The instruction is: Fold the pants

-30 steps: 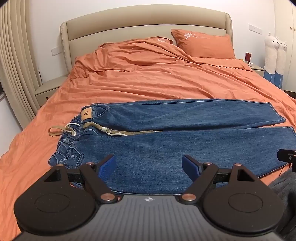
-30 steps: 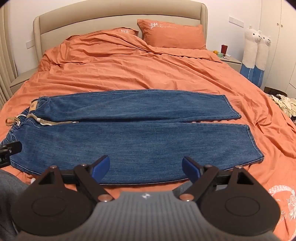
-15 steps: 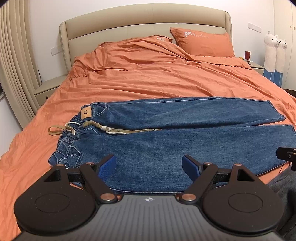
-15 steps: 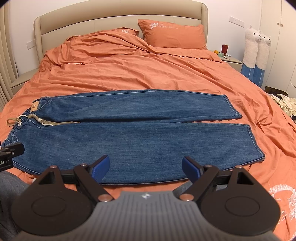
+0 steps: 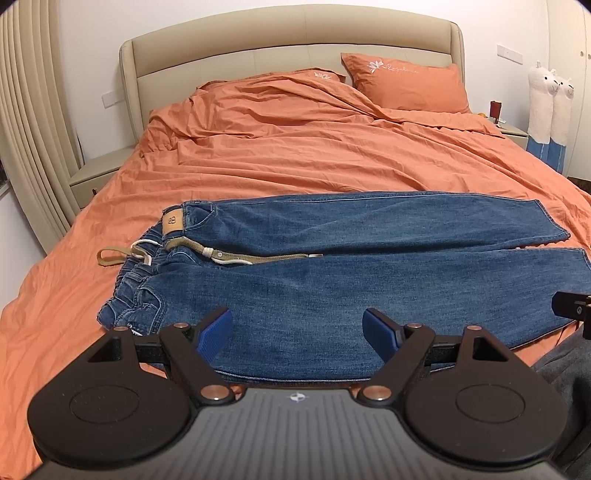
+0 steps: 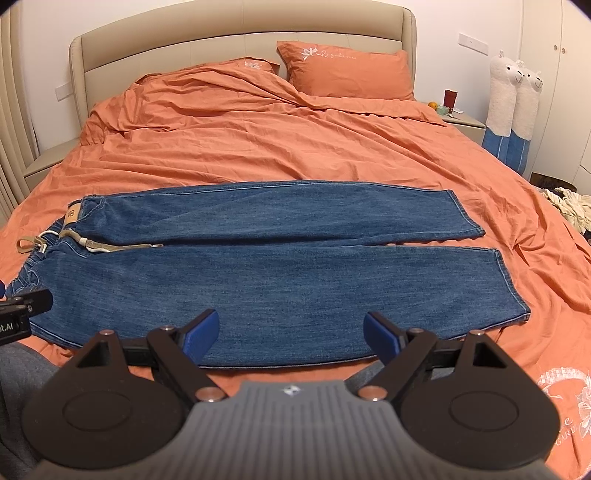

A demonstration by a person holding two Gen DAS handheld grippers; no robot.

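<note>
- Jeans (image 5: 369, 280) lie spread flat across the near part of the bed (image 5: 314, 155), on the orange cover, with the waist to the left and the leg ends to the right.
- Both legs lie side by side, the far one (image 6: 273, 212) and the near one (image 6: 280, 291), touching along most of their length and parting slightly at the hems.
- At the waist a tan patch (image 5: 172, 221) shows on the far side, and an olive drawstring (image 5: 258, 257) trails along the seam between the legs, with a loop (image 5: 110, 256) lying off the waistband on the cover.
- The left gripper (image 5: 297, 332) hangs over the near edge of the jeans, toward the waist end, with its blue pads (image 5: 214, 332) spread wide and nothing between them.
- The right gripper (image 6: 291, 334) hangs over the near edge further toward the hems, its pads (image 6: 382, 338) also spread wide and holding nothing.
- Neither gripper touches the cloth as far as can be seen.
- An orange pillow (image 6: 347, 72) leans on the beige headboard (image 6: 240, 31).
- Two plush llamas (image 6: 513, 107) stand by the right wall beside a nightstand (image 6: 463, 120).
</note>
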